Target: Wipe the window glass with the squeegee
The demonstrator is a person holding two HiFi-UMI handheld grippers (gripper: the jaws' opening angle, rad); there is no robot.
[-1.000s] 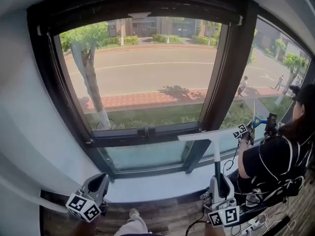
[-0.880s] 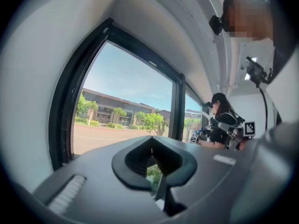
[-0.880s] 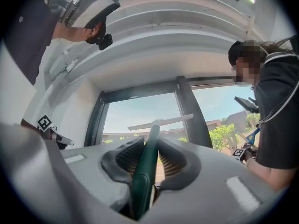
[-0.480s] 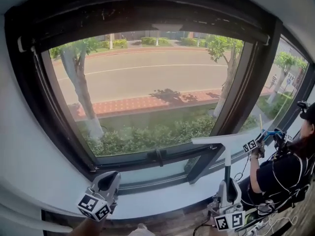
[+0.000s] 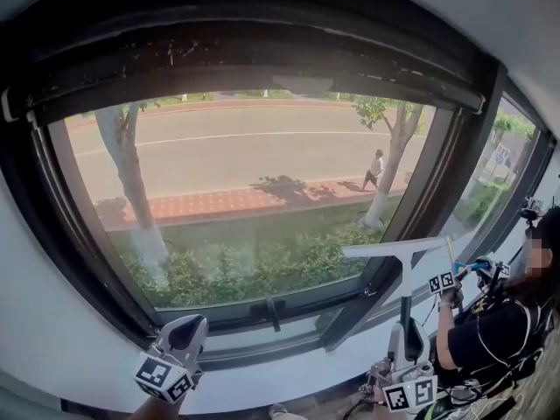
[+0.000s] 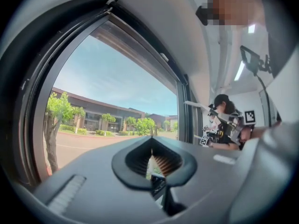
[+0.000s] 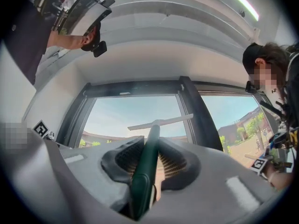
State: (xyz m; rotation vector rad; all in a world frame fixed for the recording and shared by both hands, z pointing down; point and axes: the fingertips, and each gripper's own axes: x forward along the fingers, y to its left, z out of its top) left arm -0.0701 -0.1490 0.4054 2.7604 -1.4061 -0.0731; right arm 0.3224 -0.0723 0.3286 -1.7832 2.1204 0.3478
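Head view: the squeegee (image 5: pixel 395 252) stood upright at lower right, with its blade in front of the window glass (image 5: pixel 254 182). Whether it touched the glass was unclear. The handle's foot was hidden in the right gripper (image 5: pixel 408 338). The left gripper (image 5: pixel 185 331) sat at lower left. Both bore square markers. A street sign (image 5: pixel 501 156) outside was too small to read.

Left gripper view: the fingers (image 6: pixel 169 164) stood a narrow gap apart, empty.

Right gripper view: the fingers (image 7: pixel 174 164) clamped the green handle.
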